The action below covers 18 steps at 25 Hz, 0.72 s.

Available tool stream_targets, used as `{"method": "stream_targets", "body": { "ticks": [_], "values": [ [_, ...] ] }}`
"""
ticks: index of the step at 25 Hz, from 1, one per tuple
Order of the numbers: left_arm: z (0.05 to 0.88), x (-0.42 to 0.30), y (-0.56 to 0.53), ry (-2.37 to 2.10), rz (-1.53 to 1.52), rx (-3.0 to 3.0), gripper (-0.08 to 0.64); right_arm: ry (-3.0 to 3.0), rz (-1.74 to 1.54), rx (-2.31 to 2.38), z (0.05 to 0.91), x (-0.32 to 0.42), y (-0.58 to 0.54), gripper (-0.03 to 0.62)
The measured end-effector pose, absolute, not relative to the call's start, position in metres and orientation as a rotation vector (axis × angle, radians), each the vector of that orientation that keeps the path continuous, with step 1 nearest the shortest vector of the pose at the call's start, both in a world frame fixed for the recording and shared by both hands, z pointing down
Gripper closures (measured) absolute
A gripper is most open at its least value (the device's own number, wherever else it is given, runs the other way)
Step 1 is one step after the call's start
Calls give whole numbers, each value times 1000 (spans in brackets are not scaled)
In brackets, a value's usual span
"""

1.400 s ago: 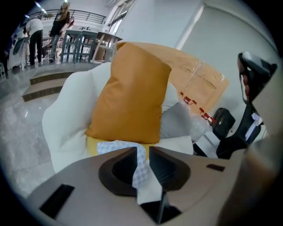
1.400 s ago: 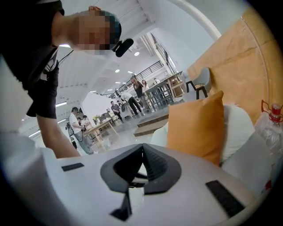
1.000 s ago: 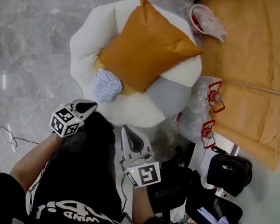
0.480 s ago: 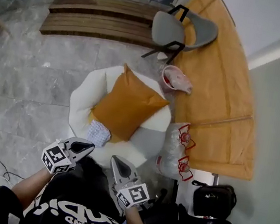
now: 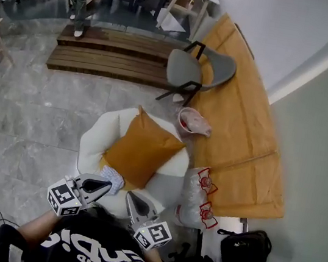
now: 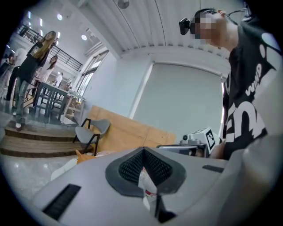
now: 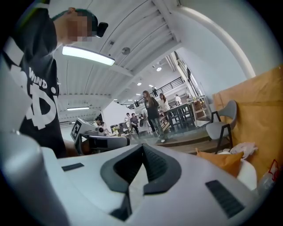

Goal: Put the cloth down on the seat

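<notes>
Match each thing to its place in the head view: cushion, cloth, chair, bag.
Things:
1. cushion
2. cloth
3. chair
4. bag

Places:
a. beside the wooden platform
b. bottom right of the view
c. middle of the white seat
d. seat's near edge, against the cushion's corner

Pairs: 1-c, 2-d, 3-a, 4-b

We hold both grippers close in front of our chest, side by side and pointing roughly level. Our left gripper point(image 5: 105, 184) has its jaws pressed together with nothing between them. Our right gripper point(image 5: 131, 197) is likewise closed and empty.
</notes>
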State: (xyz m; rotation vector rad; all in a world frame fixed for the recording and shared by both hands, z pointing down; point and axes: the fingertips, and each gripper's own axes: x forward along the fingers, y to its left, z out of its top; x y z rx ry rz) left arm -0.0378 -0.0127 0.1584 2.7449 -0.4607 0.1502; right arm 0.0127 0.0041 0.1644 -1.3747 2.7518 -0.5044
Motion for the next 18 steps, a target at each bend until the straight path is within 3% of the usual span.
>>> {"method": "stream_targets", "body": {
  "ticks": [18],
  "values": [
    [114, -42, -18, -542, 45, 2794, 554, 2773, -425, -1324, 140, 5, -11, 574]
  ]
}}
